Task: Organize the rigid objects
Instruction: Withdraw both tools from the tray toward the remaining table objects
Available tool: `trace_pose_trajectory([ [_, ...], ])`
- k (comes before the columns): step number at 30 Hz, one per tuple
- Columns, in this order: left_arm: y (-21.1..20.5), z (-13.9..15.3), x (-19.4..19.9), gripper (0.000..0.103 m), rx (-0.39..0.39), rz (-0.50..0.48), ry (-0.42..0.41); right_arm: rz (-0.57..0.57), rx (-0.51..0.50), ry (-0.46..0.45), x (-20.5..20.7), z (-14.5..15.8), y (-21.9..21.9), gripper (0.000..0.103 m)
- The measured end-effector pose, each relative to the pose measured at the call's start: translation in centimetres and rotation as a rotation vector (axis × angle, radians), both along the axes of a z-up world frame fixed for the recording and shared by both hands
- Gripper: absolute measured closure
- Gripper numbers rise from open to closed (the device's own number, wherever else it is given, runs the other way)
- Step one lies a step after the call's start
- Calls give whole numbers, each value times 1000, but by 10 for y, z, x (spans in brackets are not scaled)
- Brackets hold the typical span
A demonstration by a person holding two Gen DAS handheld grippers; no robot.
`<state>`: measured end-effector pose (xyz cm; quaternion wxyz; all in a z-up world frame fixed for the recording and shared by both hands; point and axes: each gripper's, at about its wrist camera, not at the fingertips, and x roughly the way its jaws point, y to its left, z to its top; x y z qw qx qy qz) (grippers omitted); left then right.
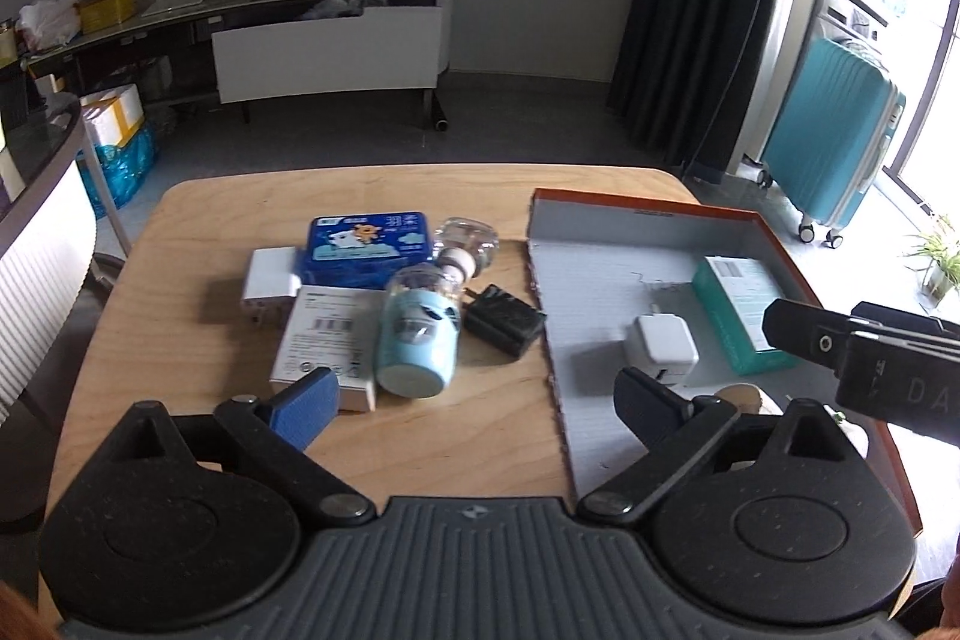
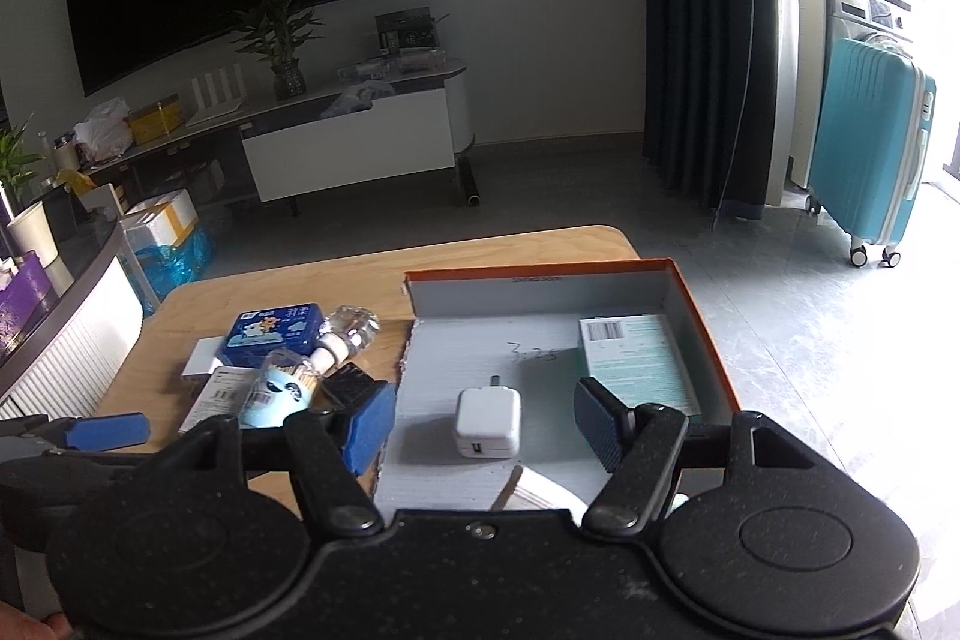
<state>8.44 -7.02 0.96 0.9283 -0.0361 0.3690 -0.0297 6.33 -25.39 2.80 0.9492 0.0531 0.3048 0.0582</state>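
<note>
The left gripper (image 1: 474, 400) has its fingers (image 1: 303, 407) spread wide w/ nothing between them, above the near part of the wooden table (image 1: 198, 214). The right gripper (image 2: 483, 430) is also spread apart and holds nothing; it hangs over the near end of the orange box (image 2: 702, 322).

Just past the right gripper, a white charger (image 2: 487, 423) lies flat on the box floor, not touching the pads. To the right of it, by the right wall of the box, lies a teal carton (image 2: 639, 367) w/ a barcode at its far end. A pale round thing sits at the near end of the box, mostly hidden, can't tell what it is.

Left of the box, on the table, is a pile of things close together. A light blue jar (image 1: 417, 334) lies on its side. A black plug (image 1: 504, 319) sits between the jar & the box edge. A white flat box (image 1: 327, 340) is just left of the jar. Further back are a white adapter (image 1: 270, 280), a blue tin (image 1: 369, 241) w/ a cartoon on it, and a clear bottle (image 1: 471, 244) on its side.

Far right on the floor stands a teal suitcase (image 1: 831, 142).
</note>
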Motion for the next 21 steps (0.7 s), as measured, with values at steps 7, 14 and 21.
trace_pose_trajectory([
  [7, 18, 0, -2, 2, -8, 35, -4, 39, -13, 10, 3, -2, 19, 23],
  [14, 37, 0, -4, 2, -4, 67, -9, 81, -25, 19, 8, -2, 39, 23],
  [21, 57, -5, -3, 2, -17, 108, 2, 129, -29, 39, 13, -7, 60, 23],
])
